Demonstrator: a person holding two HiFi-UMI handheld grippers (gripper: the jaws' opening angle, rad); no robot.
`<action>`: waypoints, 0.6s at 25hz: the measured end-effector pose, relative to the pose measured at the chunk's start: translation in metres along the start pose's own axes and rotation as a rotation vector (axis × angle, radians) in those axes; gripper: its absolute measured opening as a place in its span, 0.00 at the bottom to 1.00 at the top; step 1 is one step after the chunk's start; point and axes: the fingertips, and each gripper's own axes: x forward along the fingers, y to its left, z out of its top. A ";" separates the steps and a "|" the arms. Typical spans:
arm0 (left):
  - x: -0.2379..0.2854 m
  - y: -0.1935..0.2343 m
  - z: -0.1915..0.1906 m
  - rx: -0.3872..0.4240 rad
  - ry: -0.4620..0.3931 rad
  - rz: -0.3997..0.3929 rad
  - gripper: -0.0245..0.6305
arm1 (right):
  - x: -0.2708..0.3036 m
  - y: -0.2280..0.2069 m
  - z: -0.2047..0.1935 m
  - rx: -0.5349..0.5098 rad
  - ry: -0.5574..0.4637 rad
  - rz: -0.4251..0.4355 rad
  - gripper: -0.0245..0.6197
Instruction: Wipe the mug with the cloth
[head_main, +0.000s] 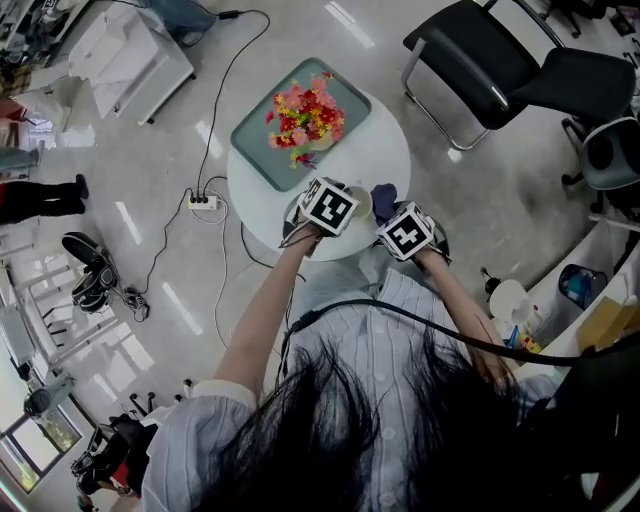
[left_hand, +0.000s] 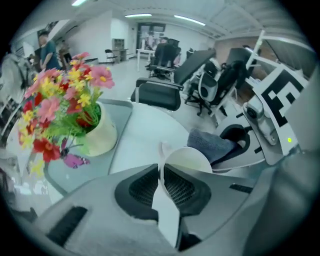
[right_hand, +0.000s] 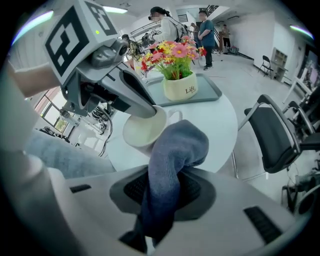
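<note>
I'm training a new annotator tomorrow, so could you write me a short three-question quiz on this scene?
1. True or false: the left gripper grips the mug by its rim.
2. What holds the cloth? A: the left gripper. B: the right gripper. C: neither.
3. Fill in: the flower pot stands on the ___.
Key: 1 true. 2 B. 3 tray.
</note>
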 end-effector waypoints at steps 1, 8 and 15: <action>-0.002 0.001 -0.001 -0.063 -0.013 0.013 0.11 | -0.001 0.001 0.002 -0.003 -0.004 0.001 0.20; -0.017 0.015 -0.005 -0.457 -0.125 0.124 0.11 | -0.001 -0.002 0.000 -0.001 0.003 -0.009 0.20; -0.017 0.014 -0.014 -0.827 -0.215 0.129 0.11 | -0.002 -0.001 0.002 0.000 -0.002 -0.006 0.20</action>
